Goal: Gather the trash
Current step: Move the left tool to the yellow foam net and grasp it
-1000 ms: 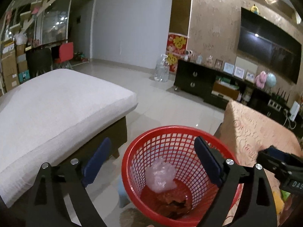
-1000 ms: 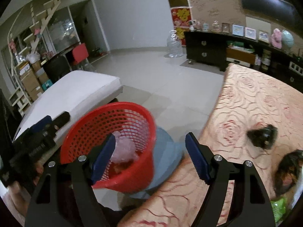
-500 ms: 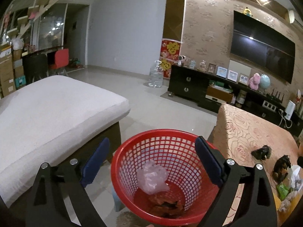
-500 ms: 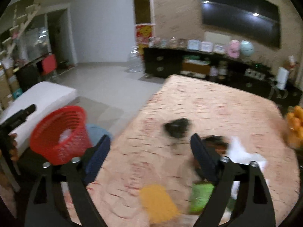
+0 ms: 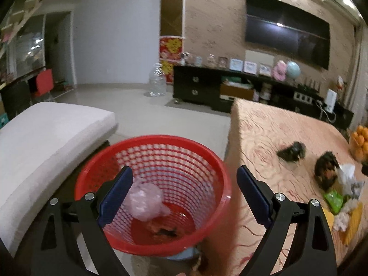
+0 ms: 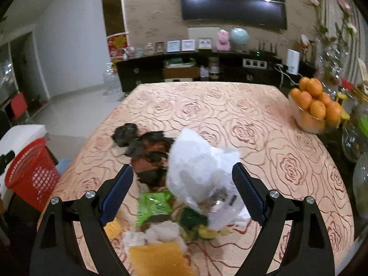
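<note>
The trash pile (image 6: 184, 184) lies on the near part of the tabletop (image 6: 230, 105), which is covered by a rose-patterned cloth. It comprises a crumpled white plastic bag (image 6: 197, 161), a green wrapper (image 6: 154, 204), dark peel-like scraps (image 6: 147, 151), a yellow sheet (image 6: 156, 260) and white tissue (image 6: 161, 232). The right gripper (image 6: 182, 191) hovers over this pile with its jaws wide apart and nothing pressed between them. The left gripper (image 5: 184, 193) is likewise spread, with nothing clamped; the red mesh basket (image 5: 202, 154) shows between its fingers, but how the basket is carried cannot be told. The basket sits just off the tabletop's edge and already holds a clear bag wad (image 5: 145, 200) and brown scraps (image 5: 163, 230).

Step in hand, as judged: approach for the next pick. The next move calls for lowering the right gripper onto one item, probably the white bag, and closing on it without dragging adjacent pieces.

A bowl of oranges (image 6: 315, 105) stands well apart. No brand or lettering is legible; the wrapper print is blurred.
</note>
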